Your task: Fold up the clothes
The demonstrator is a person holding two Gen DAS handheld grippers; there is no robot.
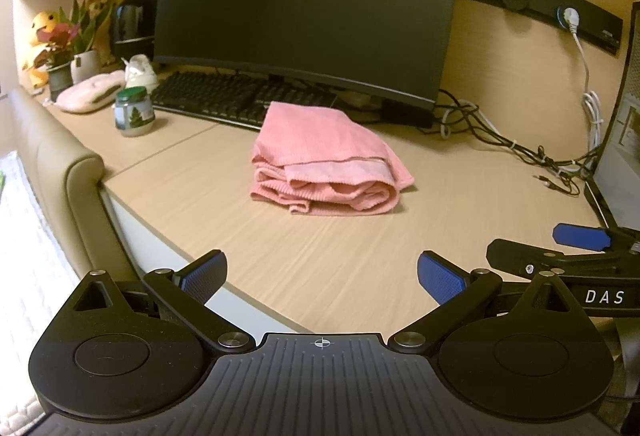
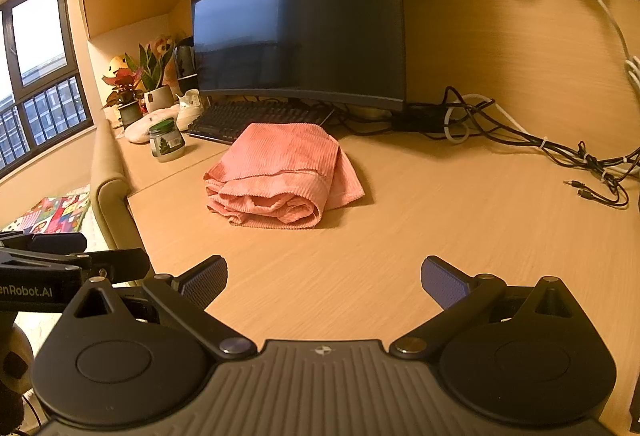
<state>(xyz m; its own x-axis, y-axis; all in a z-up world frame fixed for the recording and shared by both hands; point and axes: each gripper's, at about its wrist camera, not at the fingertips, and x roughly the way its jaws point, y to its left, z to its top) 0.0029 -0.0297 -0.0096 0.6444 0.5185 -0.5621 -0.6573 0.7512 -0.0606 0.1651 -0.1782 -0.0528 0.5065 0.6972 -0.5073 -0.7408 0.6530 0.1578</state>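
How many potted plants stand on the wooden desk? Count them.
2: a red-leaved plant in a dark pot and a green-leaved plant in a white pot, side by side left of the monitor.

Pink ribbed garment (image 1: 326, 160) folded into thick bundle, lying mid-desk before keyboard.

Dark monitor (image 1: 304, 4) behind keyboard (image 1: 224, 98), jar (image 1: 134, 112) on desk (image 1: 360, 268)

Wooden desk (image 2: 400, 236), dark monitor (image 2: 296, 28) against wood wall, window (image 2: 36, 76) left.
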